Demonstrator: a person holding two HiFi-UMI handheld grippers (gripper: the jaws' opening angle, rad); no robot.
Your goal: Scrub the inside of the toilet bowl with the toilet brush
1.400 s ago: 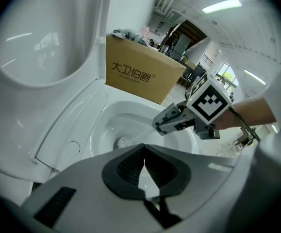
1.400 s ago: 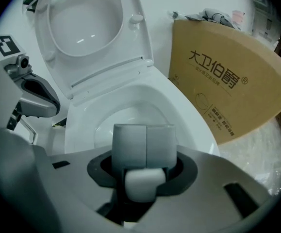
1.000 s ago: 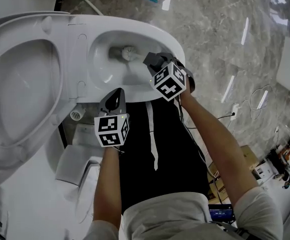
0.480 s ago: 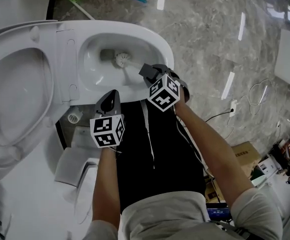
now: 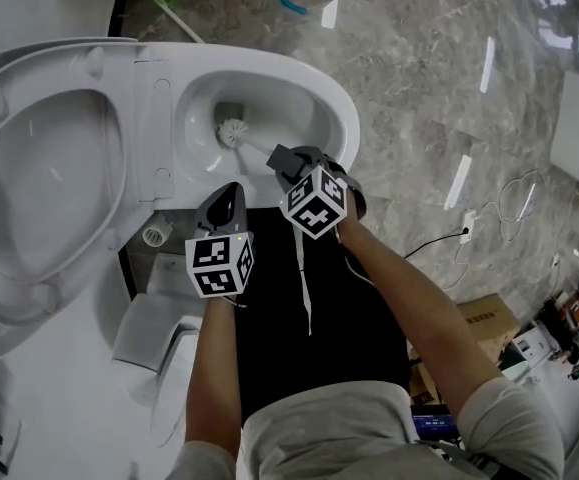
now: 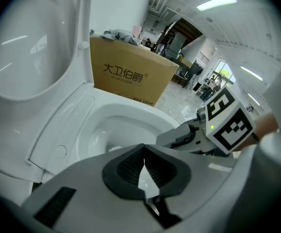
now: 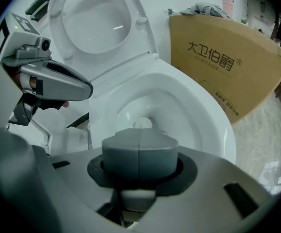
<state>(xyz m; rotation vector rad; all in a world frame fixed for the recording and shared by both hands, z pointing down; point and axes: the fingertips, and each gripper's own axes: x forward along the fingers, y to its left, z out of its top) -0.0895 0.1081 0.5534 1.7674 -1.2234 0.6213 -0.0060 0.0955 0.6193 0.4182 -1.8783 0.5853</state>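
Sliding toward the hinge side, the toilet brush (image 5: 233,132) now presses low in the toilet bowl (image 5: 347,118). Right hand-held gripper (image 5: 283,158) is clamped on its handle, angled down for reach. Left hand-held gripper (image 5: 226,200), jaws together and empty, waits outside the rim.

Toilet bowl (image 5: 343,118): plain glossy white, like the raised lid (image 5: 39,178) beside it.
Toilet brush (image 5: 231,131): white bristles, pale handle.
Your left gripper (image 5: 229,190): grey body, dark ribbed pads, cube of black-and-white square markers.
Your right gripper (image 5: 277,158): the same grey, with the same black-and-white cube.
Floor (image 5: 439,58): grey marbled stone with pale veins.
Cardboard box (image 7: 227,67): brown with dark print.
Your garment (image 5: 339,338): black, with a white cord.
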